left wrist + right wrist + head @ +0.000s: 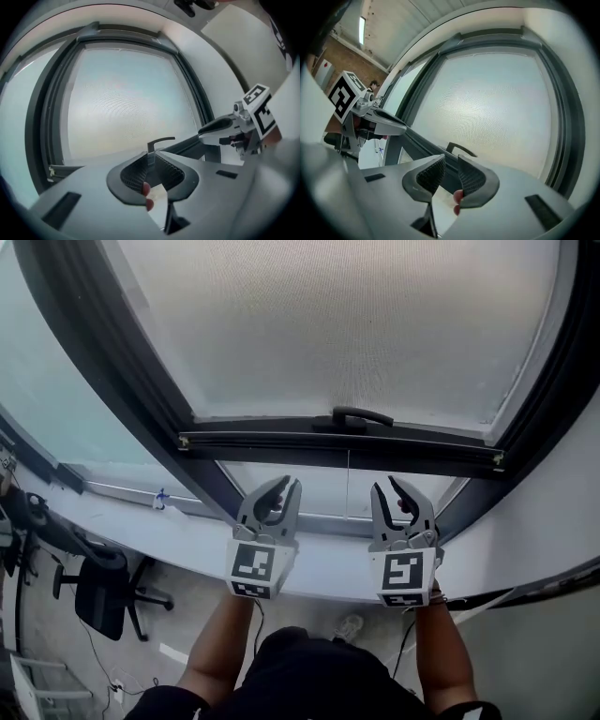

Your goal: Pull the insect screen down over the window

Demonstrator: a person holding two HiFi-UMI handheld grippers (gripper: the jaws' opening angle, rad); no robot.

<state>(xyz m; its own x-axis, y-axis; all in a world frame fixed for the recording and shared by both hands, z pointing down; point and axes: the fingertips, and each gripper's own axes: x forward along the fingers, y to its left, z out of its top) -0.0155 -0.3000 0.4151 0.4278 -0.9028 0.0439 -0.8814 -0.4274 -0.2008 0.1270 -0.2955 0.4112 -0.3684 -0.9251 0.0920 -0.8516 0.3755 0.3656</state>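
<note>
Screen handle (361,416) just above L hand-held gripper (288,486), nearly together, & R hand-held gripper (384,485), narrowly apart; both empty.

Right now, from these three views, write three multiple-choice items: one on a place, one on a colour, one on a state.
1. The handle sits: A on the screen's bottom bar; B on the sill; C on the left frame.
2. The handle is: A white; B black; C red.
3. The left gripper and right gripper: A grip the handle; B hold a cloth; C hold nothing.
Key: A, it rises from the bar's middle; B, dark against the pale mesh; C, both pairs of jaws stand empty below the bar.
</note>
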